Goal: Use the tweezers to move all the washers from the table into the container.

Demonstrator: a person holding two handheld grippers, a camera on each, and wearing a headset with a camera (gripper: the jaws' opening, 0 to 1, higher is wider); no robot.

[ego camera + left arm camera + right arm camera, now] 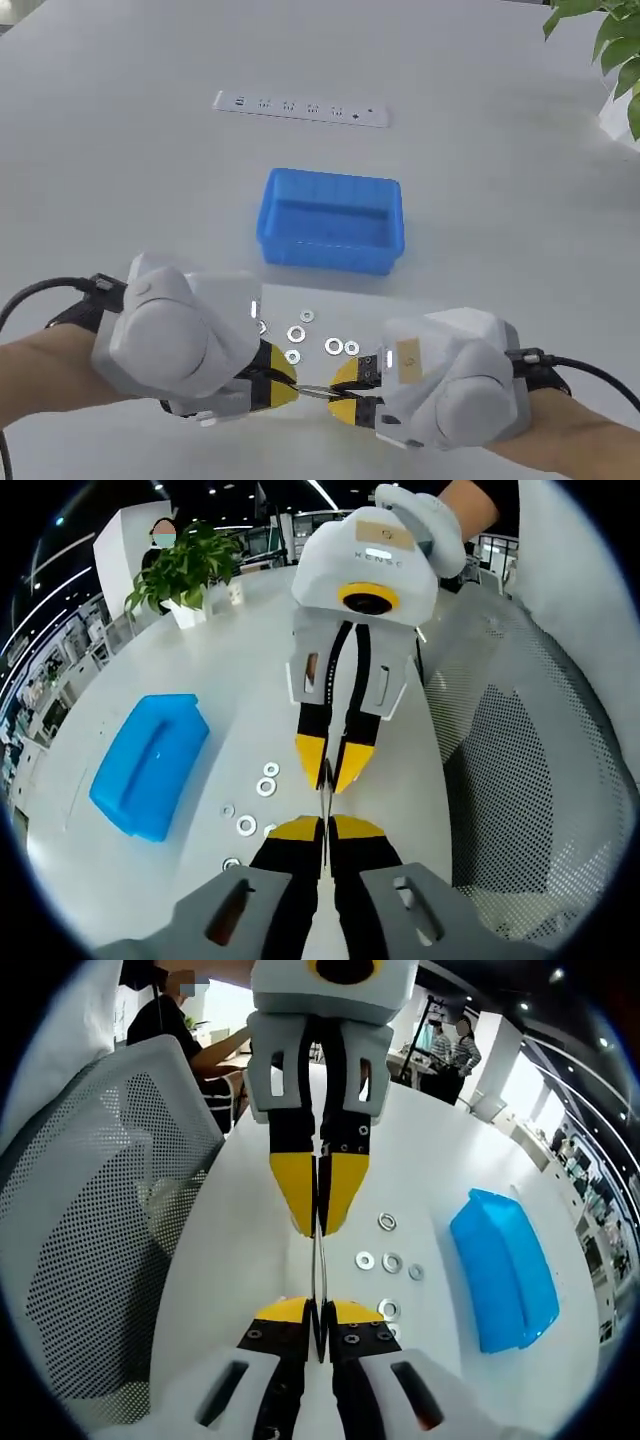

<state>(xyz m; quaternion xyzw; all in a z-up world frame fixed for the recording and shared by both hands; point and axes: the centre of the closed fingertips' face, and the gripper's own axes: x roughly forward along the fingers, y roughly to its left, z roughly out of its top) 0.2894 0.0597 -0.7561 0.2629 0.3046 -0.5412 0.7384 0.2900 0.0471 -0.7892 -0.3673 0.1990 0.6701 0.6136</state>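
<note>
Thin metal tweezers (315, 392) span the gap between my two grippers, which face each other tip to tip near the table's front edge. My left gripper (281, 378) is shut on one end and my right gripper (345, 391) is shut on the other. The tweezers (325, 802) run from my left gripper (325, 828) up to the right gripper (334, 770). Several silver washers (296, 334) lie loose on the white table just beyond the jaws. The blue container (330, 255) stands further back, with no washers visible inside. In the right gripper view the washers (392, 1262) lie right of the tweezers (319, 1260).
A white power strip (300, 108) lies at the back of the table. Plant leaves (612, 50) hang over the far right corner. A grey mesh chair (90, 1210) stands by the table edge, beside the grippers. People sit in the room behind.
</note>
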